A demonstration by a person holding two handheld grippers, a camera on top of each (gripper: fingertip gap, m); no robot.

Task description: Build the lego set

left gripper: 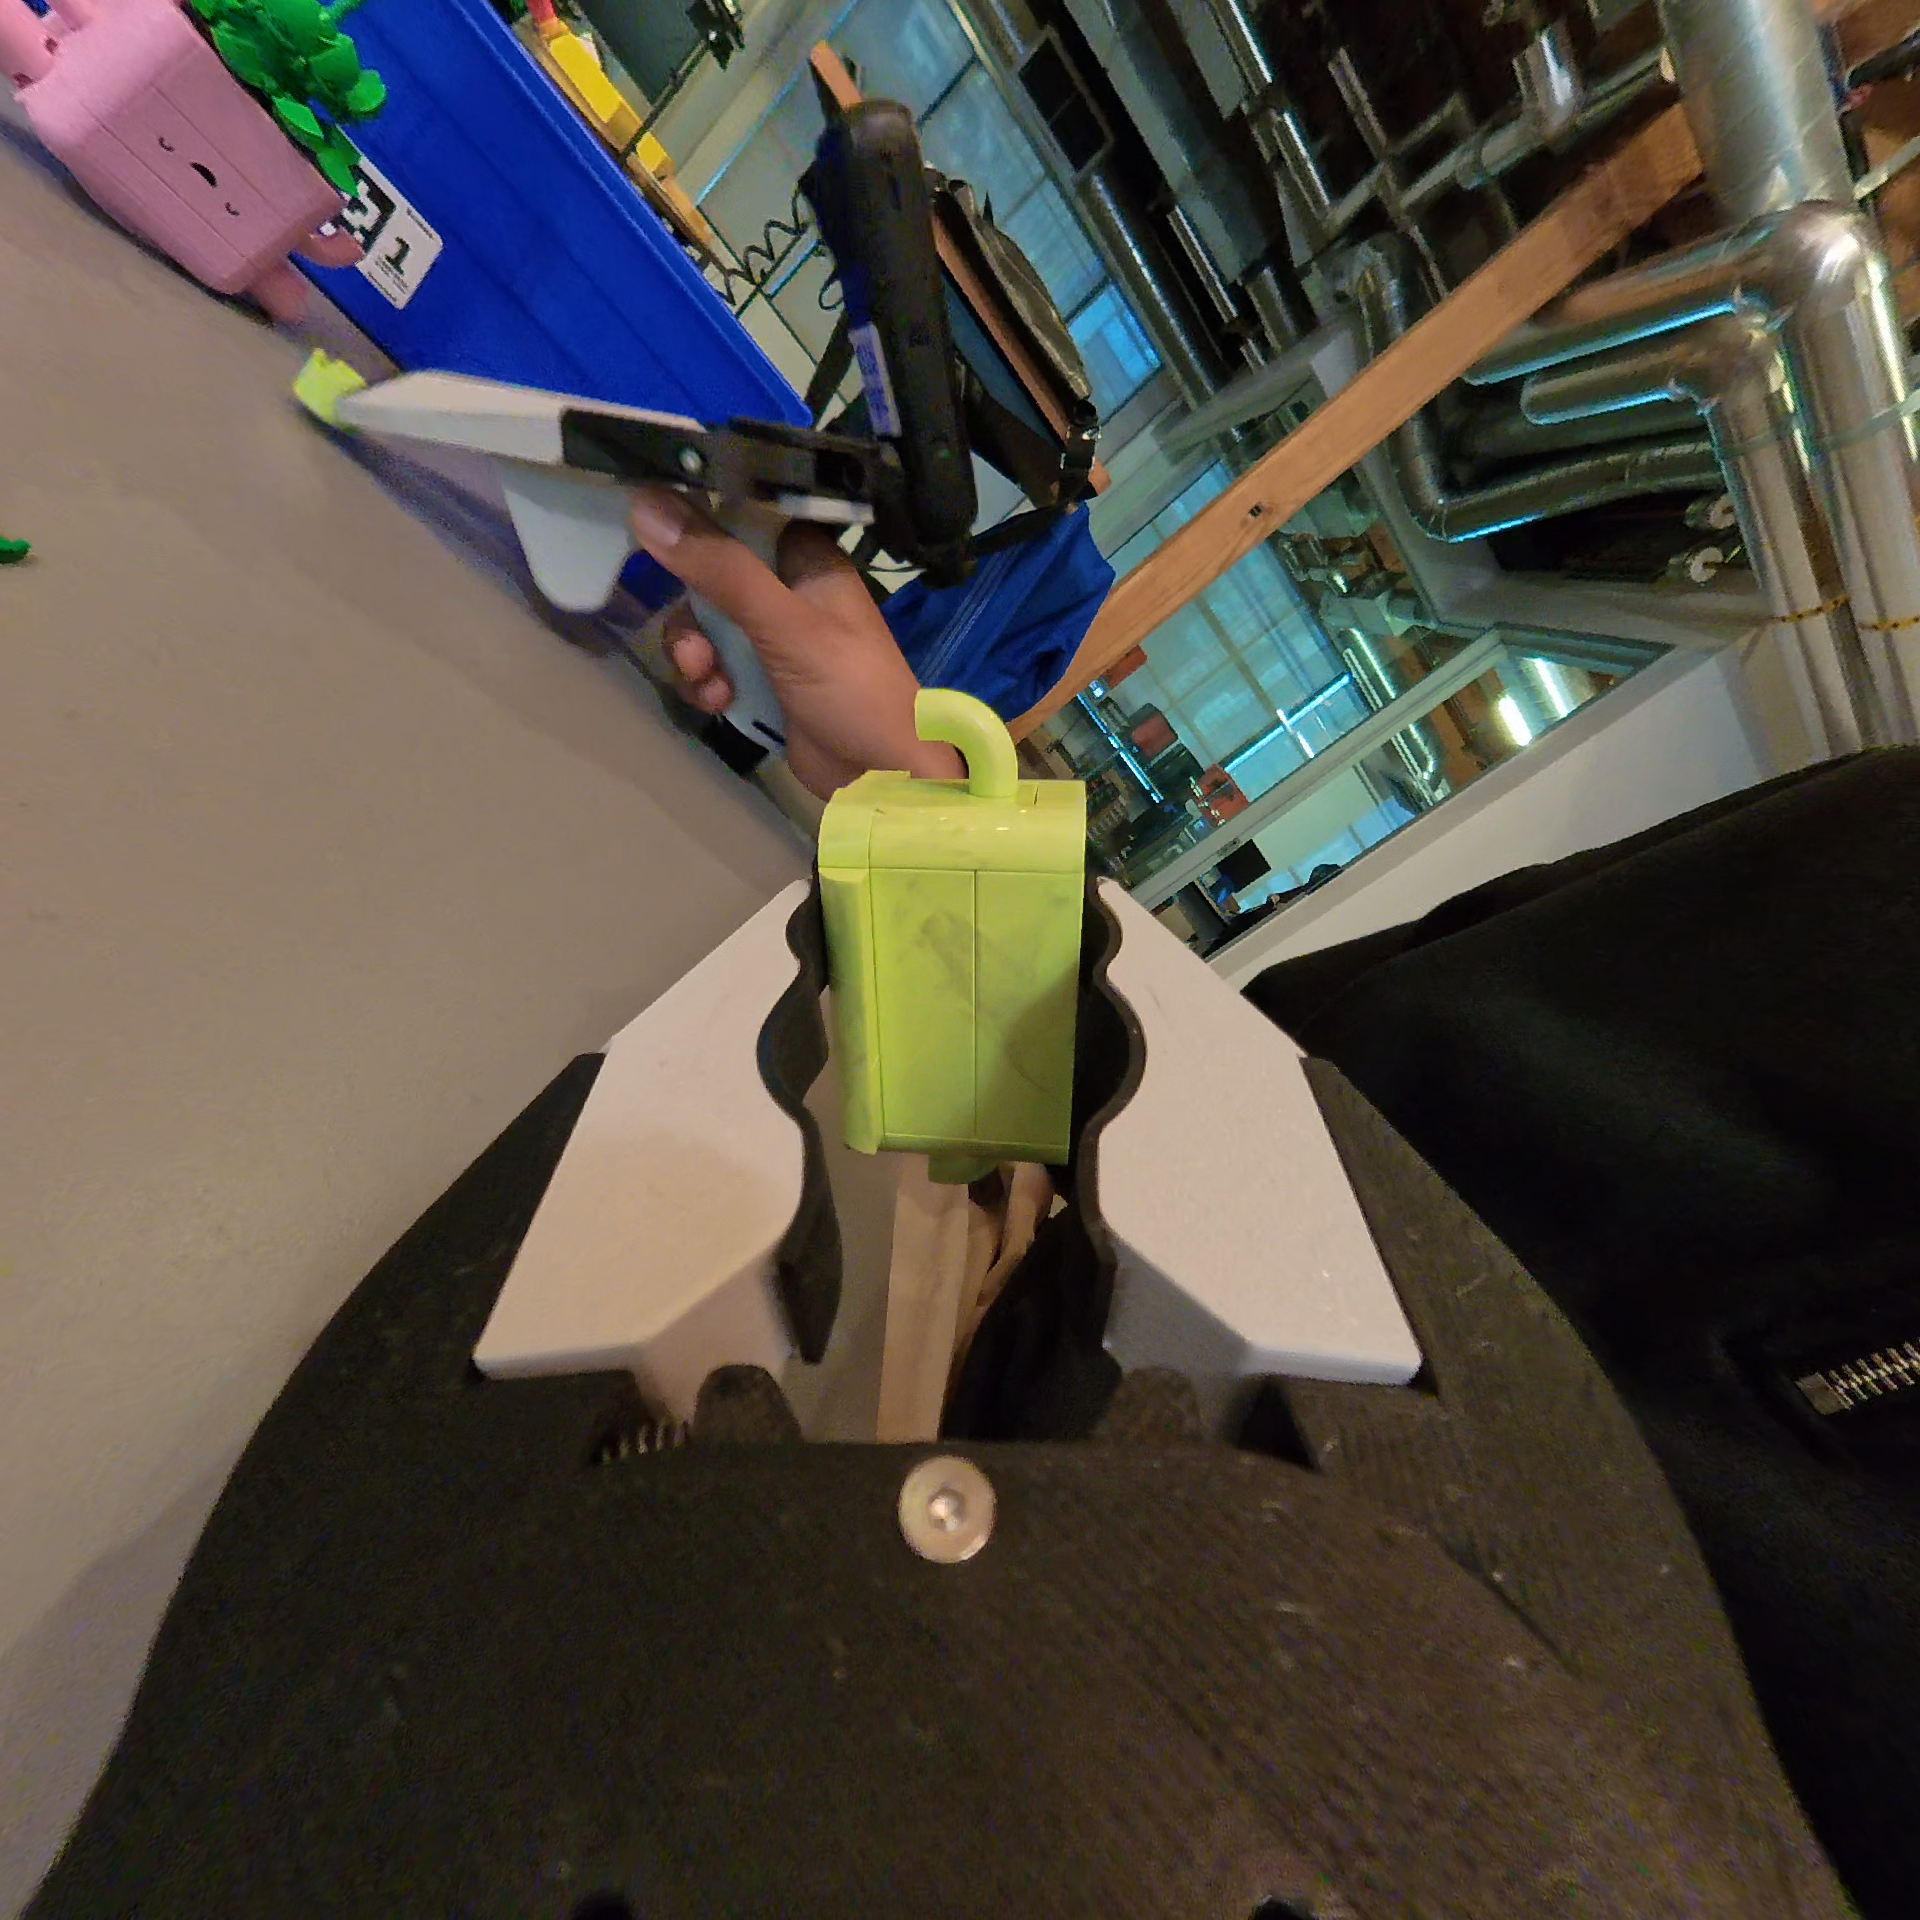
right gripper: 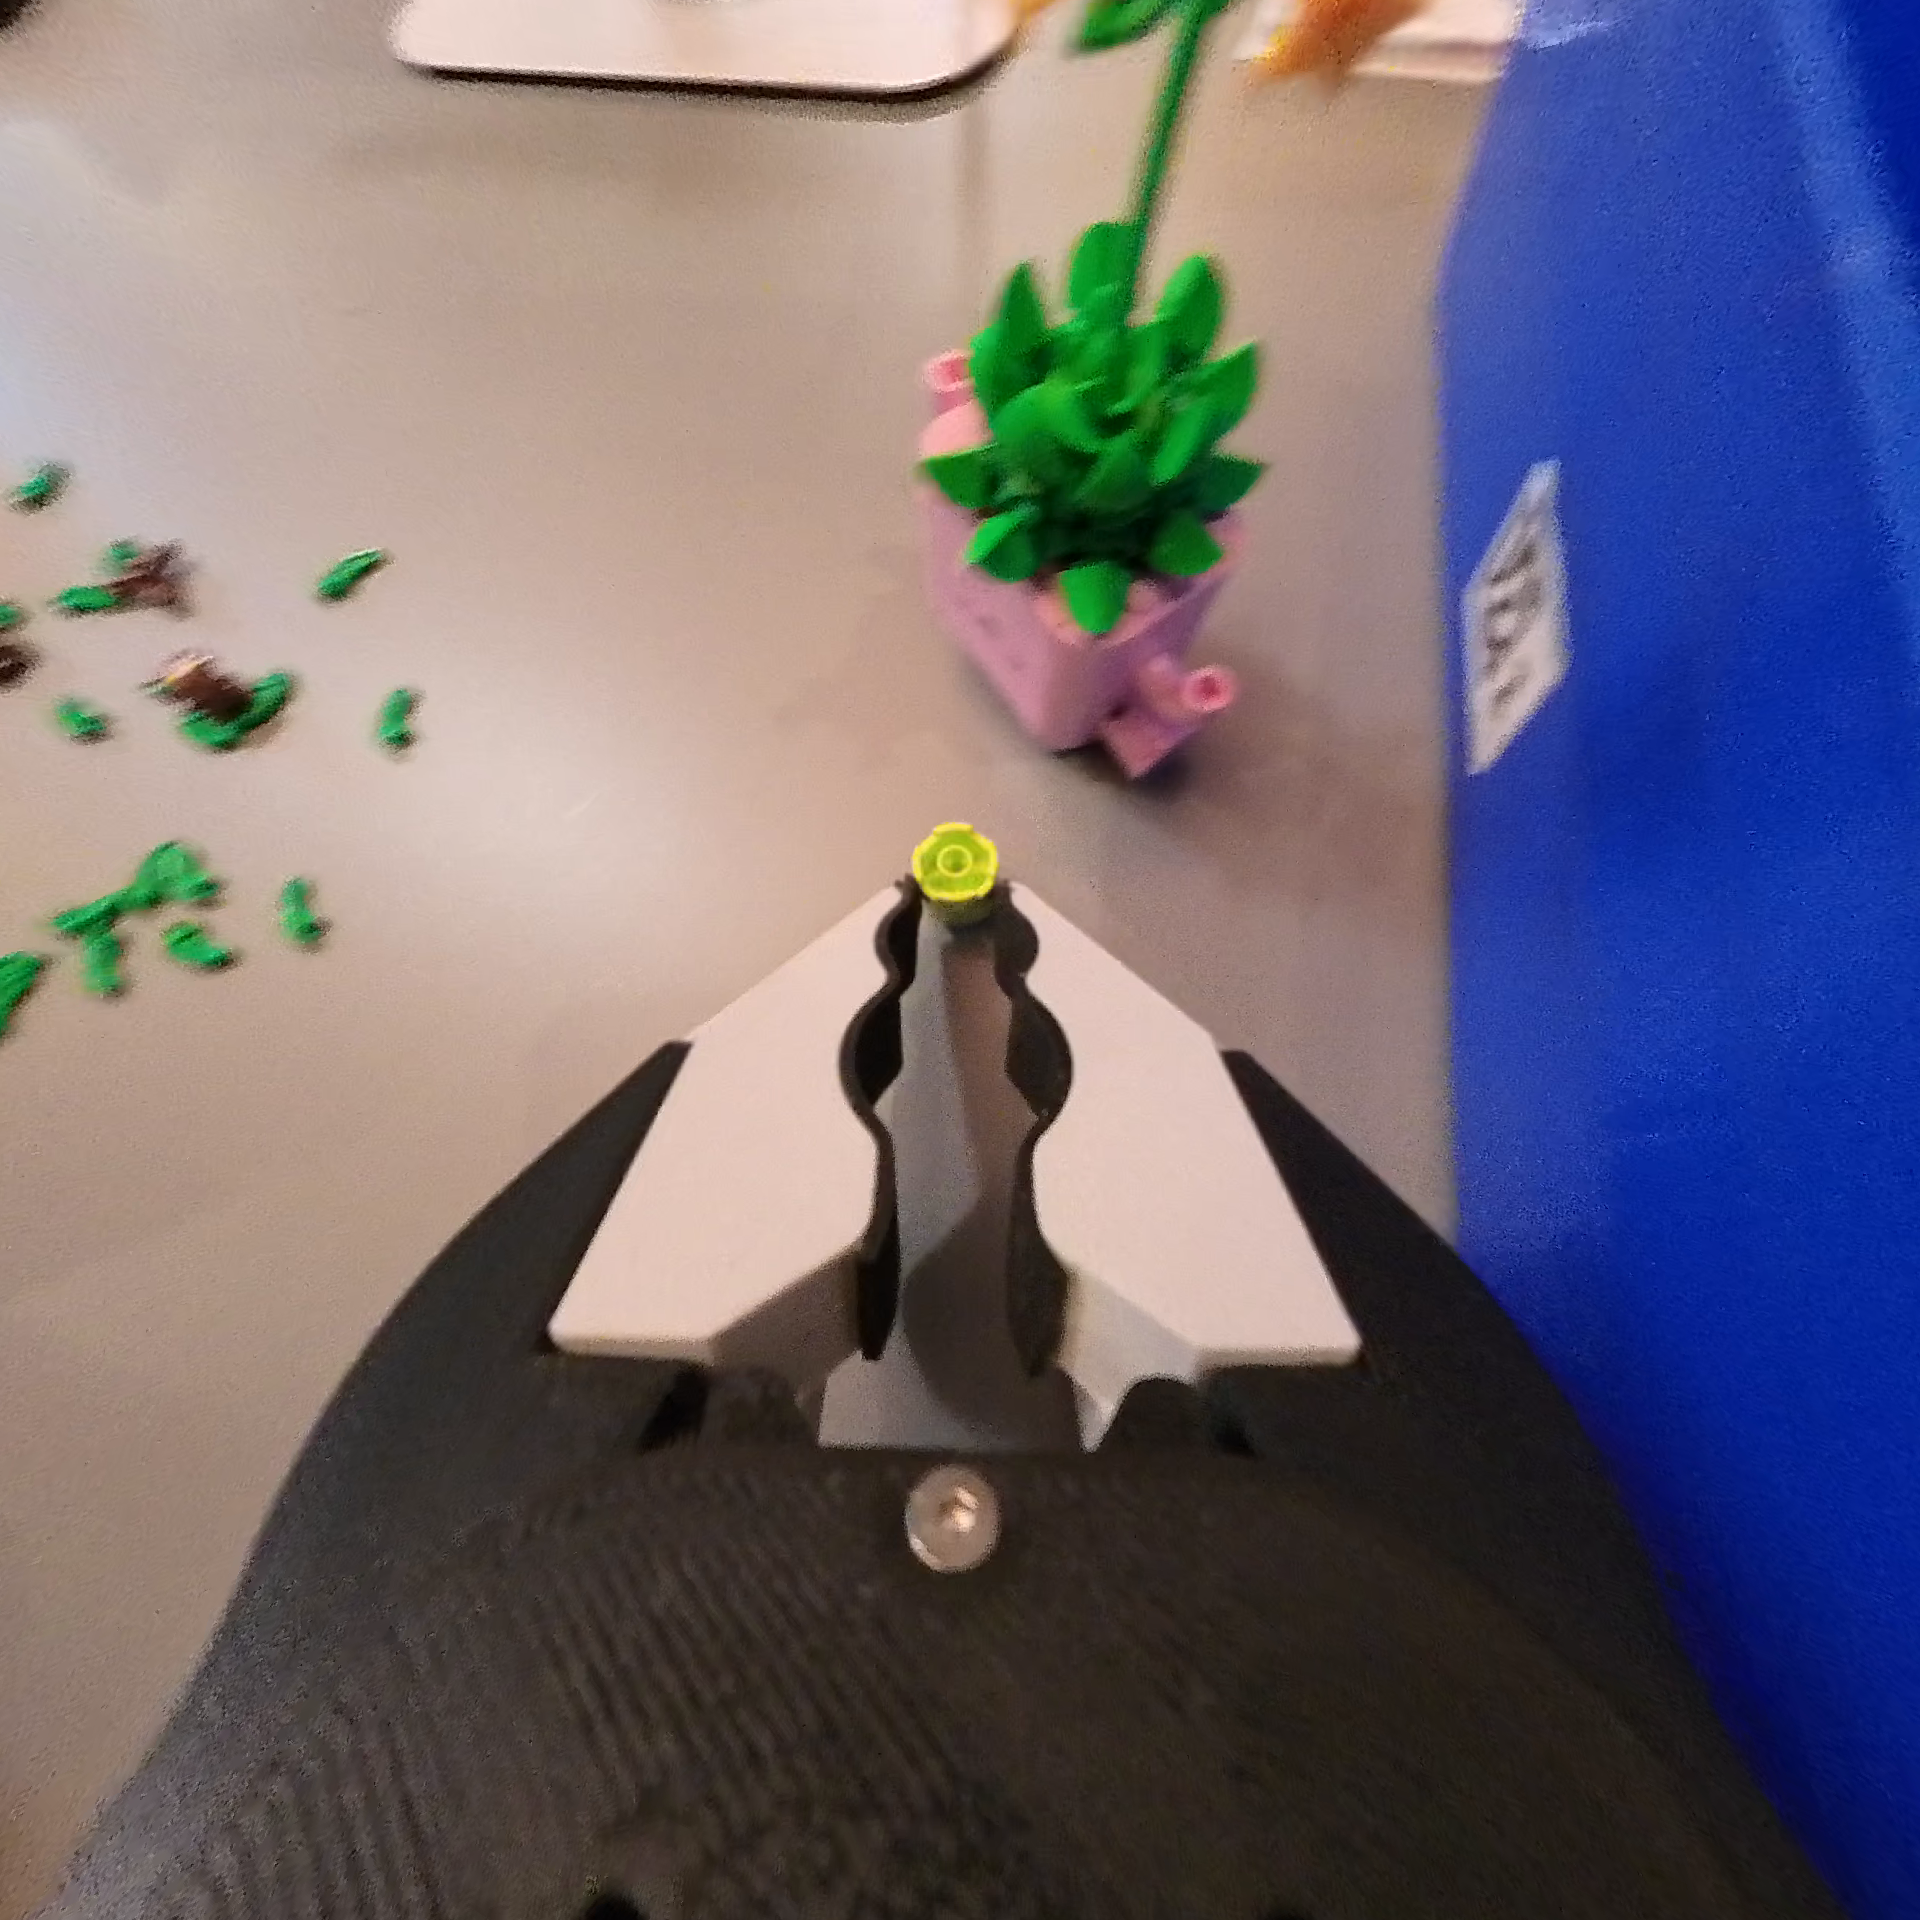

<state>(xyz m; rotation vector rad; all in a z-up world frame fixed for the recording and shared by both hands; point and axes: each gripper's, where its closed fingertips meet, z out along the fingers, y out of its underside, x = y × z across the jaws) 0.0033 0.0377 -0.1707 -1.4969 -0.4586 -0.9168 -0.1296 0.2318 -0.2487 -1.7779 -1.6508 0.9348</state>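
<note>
Left claw: clamped on the lime block body, lifted off the table and tilted, curved hook end outward, probably to present a free face for joining
Right claw: pinching a small round lime stud at the very tips, hole facing forward, likely so it can be pressed on cleanly
Right claw from the left wrist view: well apart from the block body, low near the blue bin
Pink pot with green plant: standing on the table beside the bin, apparently finished and parked aside
Loose green leaves: scattered to the left, within reach
Likely step: bringing stud to block body
</note>
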